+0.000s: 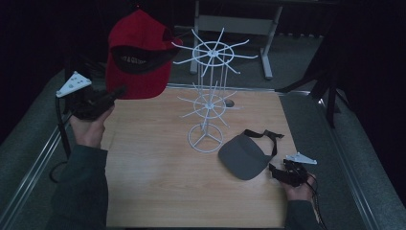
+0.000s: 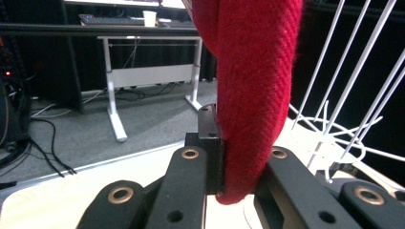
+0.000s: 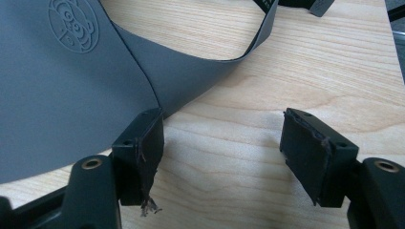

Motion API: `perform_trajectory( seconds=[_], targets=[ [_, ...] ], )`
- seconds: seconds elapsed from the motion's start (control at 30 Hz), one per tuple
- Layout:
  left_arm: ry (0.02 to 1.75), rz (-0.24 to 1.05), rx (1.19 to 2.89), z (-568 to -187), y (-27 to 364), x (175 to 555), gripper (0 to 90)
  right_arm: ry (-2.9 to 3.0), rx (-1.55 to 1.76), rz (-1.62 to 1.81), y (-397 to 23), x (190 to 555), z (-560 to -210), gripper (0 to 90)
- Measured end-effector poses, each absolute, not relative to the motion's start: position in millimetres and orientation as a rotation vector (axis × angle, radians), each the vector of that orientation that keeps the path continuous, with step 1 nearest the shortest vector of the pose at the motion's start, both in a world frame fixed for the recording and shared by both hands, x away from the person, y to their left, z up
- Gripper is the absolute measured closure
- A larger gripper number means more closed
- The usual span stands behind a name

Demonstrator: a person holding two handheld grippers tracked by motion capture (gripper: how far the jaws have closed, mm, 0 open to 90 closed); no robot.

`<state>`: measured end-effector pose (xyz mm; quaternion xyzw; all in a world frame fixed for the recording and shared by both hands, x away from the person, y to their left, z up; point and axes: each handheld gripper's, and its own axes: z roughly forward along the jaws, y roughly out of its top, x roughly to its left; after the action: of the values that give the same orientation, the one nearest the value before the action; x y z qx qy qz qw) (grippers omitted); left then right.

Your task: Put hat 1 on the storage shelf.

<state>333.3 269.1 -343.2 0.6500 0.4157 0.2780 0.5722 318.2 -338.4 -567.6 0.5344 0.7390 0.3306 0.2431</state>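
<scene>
A red cap (image 1: 139, 52) hangs in the air at the upper left, beside the top spokes of a white wire rack (image 1: 208, 96) that stands on the wooden table (image 1: 158, 187). My left gripper (image 1: 117, 92) is shut on the cap's lower edge. In the left gripper view the red fabric (image 2: 258, 86) is pinched between the jaws of the left gripper (image 2: 239, 162), with the rack's wires (image 2: 344, 95) just to the right. A grey visor (image 1: 244, 155) lies flat on the table at the right. My right gripper (image 1: 280, 172) rests open beside it. The right gripper view shows the right gripper (image 3: 222, 152) with one pad at the edge of the visor (image 3: 62, 86).
A metal rail (image 1: 38, 158) runs along the table's left side and another along the right (image 1: 344, 158). Behind the table stands a white-legged desk (image 1: 234, 24). In the left gripper view, cables (image 2: 43, 143) lie on the grey floor near the desk (image 2: 143, 71).
</scene>
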Motion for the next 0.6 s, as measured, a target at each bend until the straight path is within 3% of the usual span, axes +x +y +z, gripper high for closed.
perform_trajectory(
  seconds=[0.6],
  targets=[
    [0.934, 0.584, 1.454, -338.3, 273.3, 326.2, 85.9, 2.02, 1.461, 0.903, -338.4, 318.2, -567.6, 31.6]
  ],
)
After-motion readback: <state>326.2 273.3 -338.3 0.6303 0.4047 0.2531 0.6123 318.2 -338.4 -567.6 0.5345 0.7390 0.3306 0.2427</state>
